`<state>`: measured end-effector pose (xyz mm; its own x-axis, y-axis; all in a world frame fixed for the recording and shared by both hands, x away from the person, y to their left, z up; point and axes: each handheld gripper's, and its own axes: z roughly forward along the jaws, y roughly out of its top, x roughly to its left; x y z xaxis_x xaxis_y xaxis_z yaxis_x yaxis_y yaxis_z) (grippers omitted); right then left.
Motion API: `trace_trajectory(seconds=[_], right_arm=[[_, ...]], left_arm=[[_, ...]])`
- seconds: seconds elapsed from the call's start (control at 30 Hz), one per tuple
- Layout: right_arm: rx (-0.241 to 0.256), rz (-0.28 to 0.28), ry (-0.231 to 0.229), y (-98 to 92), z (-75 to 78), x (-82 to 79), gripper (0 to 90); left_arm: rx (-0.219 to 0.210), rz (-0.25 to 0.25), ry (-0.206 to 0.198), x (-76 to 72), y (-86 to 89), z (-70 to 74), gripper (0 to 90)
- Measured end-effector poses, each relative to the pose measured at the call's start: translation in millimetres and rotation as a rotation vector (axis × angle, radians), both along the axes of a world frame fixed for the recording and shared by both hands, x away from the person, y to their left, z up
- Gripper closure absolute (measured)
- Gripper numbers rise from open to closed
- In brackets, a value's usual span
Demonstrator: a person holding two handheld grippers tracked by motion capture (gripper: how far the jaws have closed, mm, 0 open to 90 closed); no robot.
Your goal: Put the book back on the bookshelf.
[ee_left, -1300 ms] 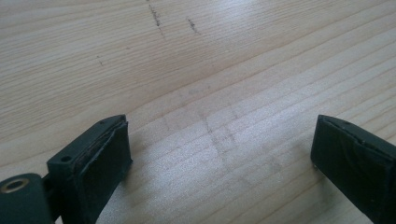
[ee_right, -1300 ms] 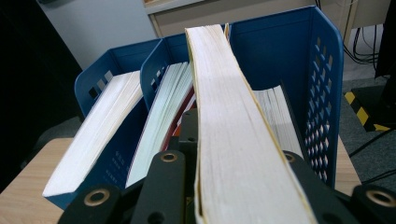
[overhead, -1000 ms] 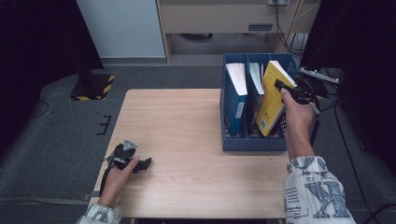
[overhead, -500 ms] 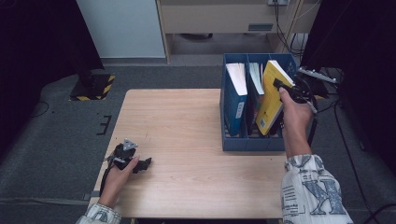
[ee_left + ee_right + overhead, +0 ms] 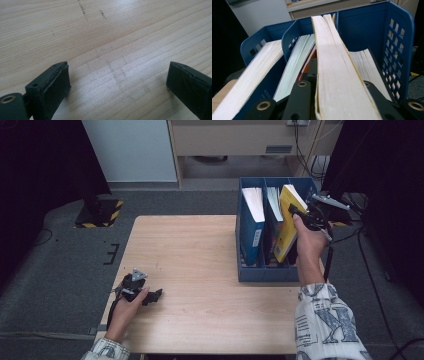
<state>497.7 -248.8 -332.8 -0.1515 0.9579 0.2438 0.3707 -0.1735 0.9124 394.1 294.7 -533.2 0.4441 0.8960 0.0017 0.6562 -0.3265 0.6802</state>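
A yellow-covered book stands tilted in the blue file rack at the table's right side. My right gripper is shut on its upper edge. In the right gripper view the book's pale page edge runs up between the jaws of the right gripper. The book's lower end is hidden, so I cannot tell which compartment it stands in. My left gripper rests near the table's front left, held by a hand. In its own view the left gripper is open over bare wood.
The rack holds a blue-spined book in its left slot, another book in the middle and one lying low at the right. Its perforated wall rises close to my right jaw. Cables trail on the floor behind.
My right gripper has shifted slightly left with the yellow book in it. The left gripper has stayed where it was.
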Motion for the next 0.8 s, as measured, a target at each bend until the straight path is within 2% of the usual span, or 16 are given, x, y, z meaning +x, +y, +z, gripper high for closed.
trace_trajectory(seconds=[0.33,0.8], right_arm=[[-0.019,0.002,0.005,5.9,-21.7,3.6,74.7],[-0.034,0.003,0.010,9.2,-41.5,5.2,74.7]], left_arm=[[0.003,-0.005,0.001,0.4,-0.2,0.1,4.1],[0.007,-0.014,0.003,0.9,-0.5,0.3,4.1]])
